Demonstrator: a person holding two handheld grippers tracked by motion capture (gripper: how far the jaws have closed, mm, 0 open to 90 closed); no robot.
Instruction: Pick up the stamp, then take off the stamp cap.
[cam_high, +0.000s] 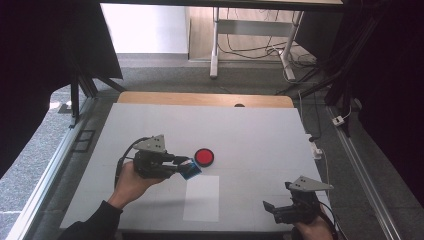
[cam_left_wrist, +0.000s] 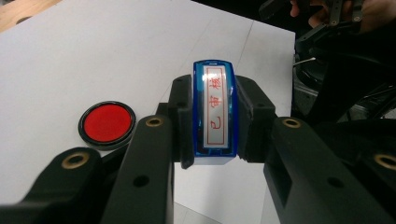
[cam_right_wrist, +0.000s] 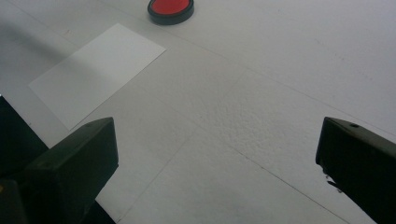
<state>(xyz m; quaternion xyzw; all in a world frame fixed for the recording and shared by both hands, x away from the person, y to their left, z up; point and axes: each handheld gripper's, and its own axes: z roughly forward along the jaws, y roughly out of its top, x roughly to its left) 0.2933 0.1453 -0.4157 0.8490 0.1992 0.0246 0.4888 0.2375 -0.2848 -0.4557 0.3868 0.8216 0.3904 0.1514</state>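
we hold a blue stamp (cam_left_wrist: 215, 112) clamped between the two jaws of our left gripper (cam_high: 184, 167), its label with red characters facing up toward the camera. the red ink pad (cam_left_wrist: 107, 123) sits just left of those fingers, the white sheet of paper (cam_high: 201, 198) below and beyond them. our right gripper (cam_high: 272, 210) rests well apart, jaws spread wide and empty. we judge the smooth stamp could twist or slip if pressed off-centre, smearing the print.
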